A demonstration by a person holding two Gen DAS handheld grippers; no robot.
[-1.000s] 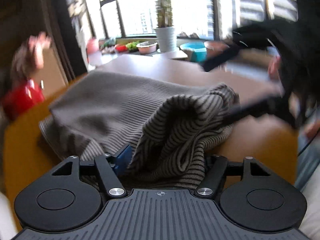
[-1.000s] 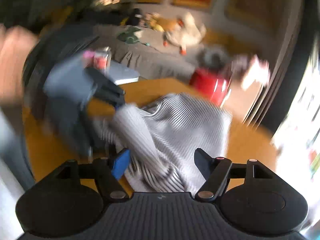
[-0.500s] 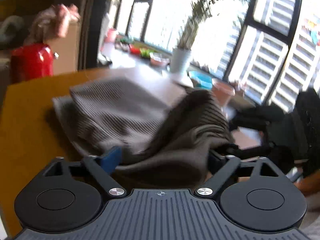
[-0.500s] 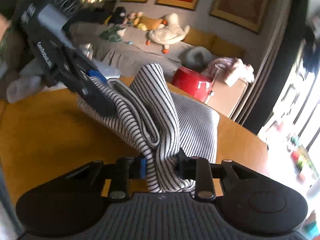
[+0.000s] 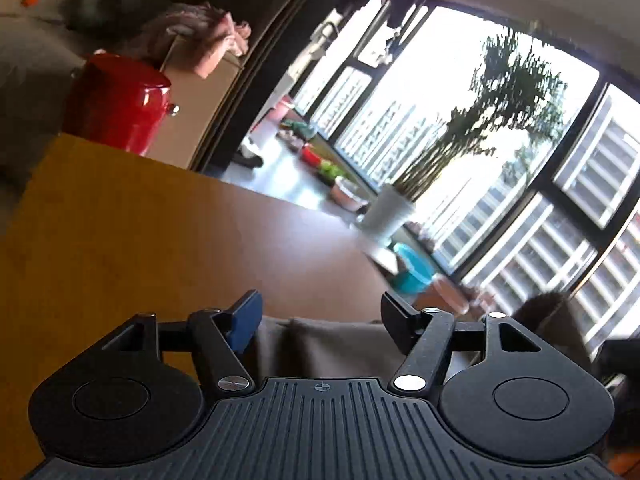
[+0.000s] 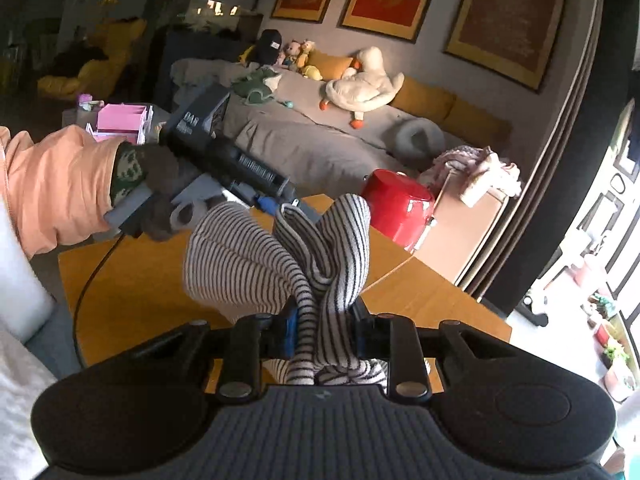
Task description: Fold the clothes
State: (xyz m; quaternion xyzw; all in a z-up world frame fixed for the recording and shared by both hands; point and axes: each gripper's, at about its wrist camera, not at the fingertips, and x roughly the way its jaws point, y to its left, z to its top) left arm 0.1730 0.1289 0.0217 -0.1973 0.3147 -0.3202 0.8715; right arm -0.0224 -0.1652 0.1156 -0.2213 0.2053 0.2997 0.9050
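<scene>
Striped garment [image 6: 276,264] is bunched up above the wooden table [image 6: 132,280], strung between 2 grippers! Right gripper [image 6: 325,330] has its jaws pinched tight on a fold; left gripper [image 5: 320,318], jaws just narrowing, shows cloth between its fingers, but a grip I cannot tell.

Garment [image 6: 276,264] bunched above table [image 6: 132,280]; bin [image 6: 400,208] behind table's far edge.

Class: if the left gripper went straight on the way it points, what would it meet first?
Probably the bare table. The left gripper aims past the cloth sagging between its fingers; depth is unclear.
</scene>
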